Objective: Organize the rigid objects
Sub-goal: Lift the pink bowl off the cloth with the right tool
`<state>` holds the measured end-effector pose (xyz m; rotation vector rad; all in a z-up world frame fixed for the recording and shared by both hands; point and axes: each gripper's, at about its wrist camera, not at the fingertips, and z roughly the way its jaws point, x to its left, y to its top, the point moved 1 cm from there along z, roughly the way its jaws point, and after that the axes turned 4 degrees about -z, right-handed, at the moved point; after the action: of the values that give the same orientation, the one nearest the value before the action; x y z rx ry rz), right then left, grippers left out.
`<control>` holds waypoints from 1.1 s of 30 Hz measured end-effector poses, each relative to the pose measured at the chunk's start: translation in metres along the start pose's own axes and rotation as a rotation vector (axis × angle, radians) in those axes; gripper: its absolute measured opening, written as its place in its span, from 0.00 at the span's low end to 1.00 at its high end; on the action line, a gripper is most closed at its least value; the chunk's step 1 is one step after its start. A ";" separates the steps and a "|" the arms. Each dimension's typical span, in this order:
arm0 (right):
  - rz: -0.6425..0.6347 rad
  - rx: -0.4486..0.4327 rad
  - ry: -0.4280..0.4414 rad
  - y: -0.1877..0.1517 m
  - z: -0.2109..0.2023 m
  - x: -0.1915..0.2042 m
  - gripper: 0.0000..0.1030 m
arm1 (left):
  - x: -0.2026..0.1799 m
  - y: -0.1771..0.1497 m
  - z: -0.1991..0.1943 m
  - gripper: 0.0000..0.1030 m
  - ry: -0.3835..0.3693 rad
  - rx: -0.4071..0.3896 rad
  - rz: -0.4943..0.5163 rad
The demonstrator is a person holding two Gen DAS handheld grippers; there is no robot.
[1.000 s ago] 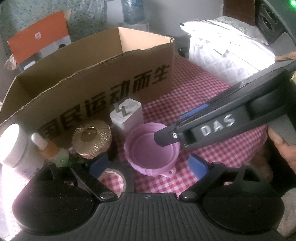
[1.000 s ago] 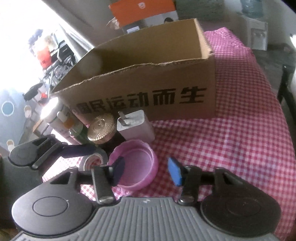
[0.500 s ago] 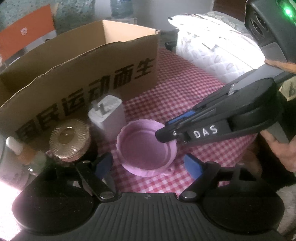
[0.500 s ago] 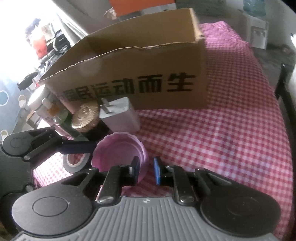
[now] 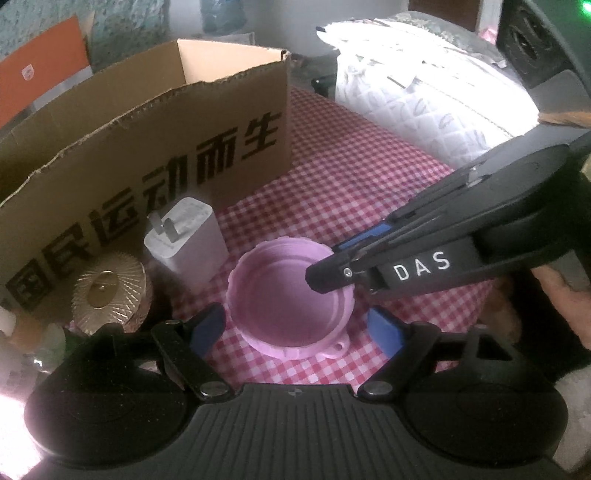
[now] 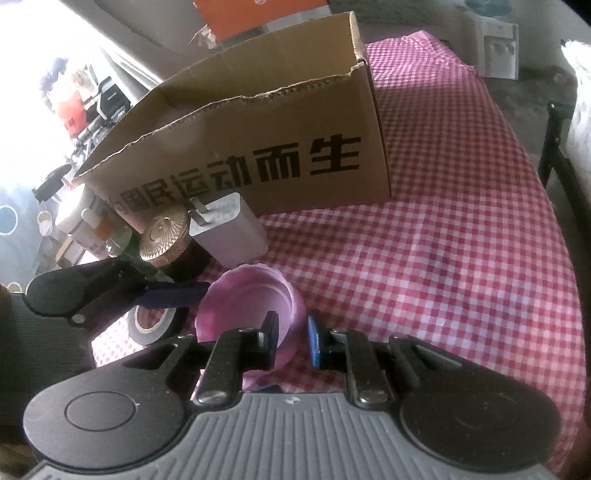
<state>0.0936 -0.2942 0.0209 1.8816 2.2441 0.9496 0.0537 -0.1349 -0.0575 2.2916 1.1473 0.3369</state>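
The tabletop (image 6: 461, 240) carries a red-and-white checked cloth. A white quilted bundle (image 5: 424, 92) lies beyond its far edge; an orange box (image 6: 258, 11) stands behind.

An open carton (image 6: 258, 122) with black printed characters stands on the cloth. In front of it, from the carton outward: a white charger (image 5: 184, 240) with prongs up, a gold-lidded jar (image 5: 107, 291) just beside it, small bottles (image 6: 92, 225), and a tape roll (image 6: 151, 321).

The pink bowl (image 5: 288, 295) sits on the cloth, near the charger, open side up.

The right tongs (image 6: 291, 339) point steeply down and are clamped on the bowl's rim: one finger inside, the other outside the wall. A hand (image 5: 565, 295) grips the handle at the frame edge.

The left tongs (image 5: 295, 328) also point steeply down. Their blue pads (image 5: 384, 328) stand apart, one on each side of the bowl, not pressing on it.
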 end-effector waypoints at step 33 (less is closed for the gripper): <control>0.062 -0.001 -0.014 -0.015 -0.011 -0.001 0.19 | -0.009 -0.001 0.005 0.72 -0.011 0.016 0.002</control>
<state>0.0766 -0.3008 0.0218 1.9613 2.1892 0.9419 0.0497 -0.1436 -0.0615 2.3060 1.1461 0.3172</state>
